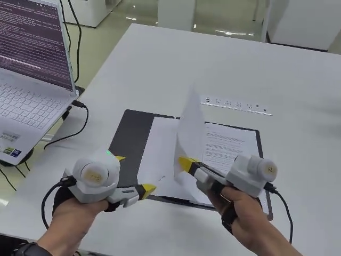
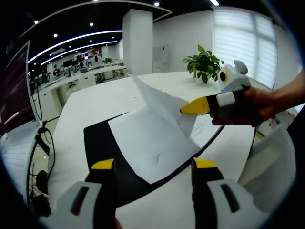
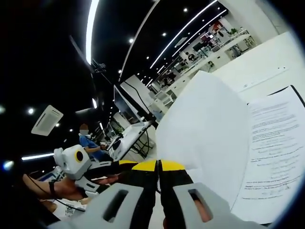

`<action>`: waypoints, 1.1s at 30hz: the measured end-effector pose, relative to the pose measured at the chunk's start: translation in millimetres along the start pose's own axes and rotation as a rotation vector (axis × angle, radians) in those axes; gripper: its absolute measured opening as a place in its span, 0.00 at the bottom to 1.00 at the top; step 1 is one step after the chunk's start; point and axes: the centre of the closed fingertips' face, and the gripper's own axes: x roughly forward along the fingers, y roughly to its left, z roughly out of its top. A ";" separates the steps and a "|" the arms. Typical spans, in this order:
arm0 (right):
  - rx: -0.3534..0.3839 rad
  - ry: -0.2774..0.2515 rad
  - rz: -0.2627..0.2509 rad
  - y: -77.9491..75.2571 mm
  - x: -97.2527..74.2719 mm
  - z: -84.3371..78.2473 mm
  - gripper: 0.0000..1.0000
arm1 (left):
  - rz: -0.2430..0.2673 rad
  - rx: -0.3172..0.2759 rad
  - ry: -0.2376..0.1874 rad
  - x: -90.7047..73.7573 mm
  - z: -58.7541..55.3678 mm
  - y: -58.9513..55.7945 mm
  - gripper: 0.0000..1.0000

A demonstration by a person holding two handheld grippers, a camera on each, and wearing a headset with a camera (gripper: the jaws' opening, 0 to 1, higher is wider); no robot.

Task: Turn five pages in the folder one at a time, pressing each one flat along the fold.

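Pinching lifted page (image 1: 191, 128) between shut jaws of right gripper (image 1: 186, 162), gripping near page's bottom edge. Holding page almost upright over fold of black folder (image 1: 130, 136). Working over folder lying open on white table (image 1: 213, 58), blank sheet at left, printed sheet (image 1: 232, 144) at right. Poising left gripper (image 1: 133, 173) at folder's near-left edge, jaws spread wide, gripping nothing. Sharing table with open laptop (image 1: 26, 80) far left, power strip (image 1: 237, 105) beyond folder.
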 end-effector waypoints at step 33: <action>0.071 0.153 0.022 -11.4 60.6 -53.8 0.00 | 0.041 -0.050 0.002 -15.9 -12.1 21.4 0.63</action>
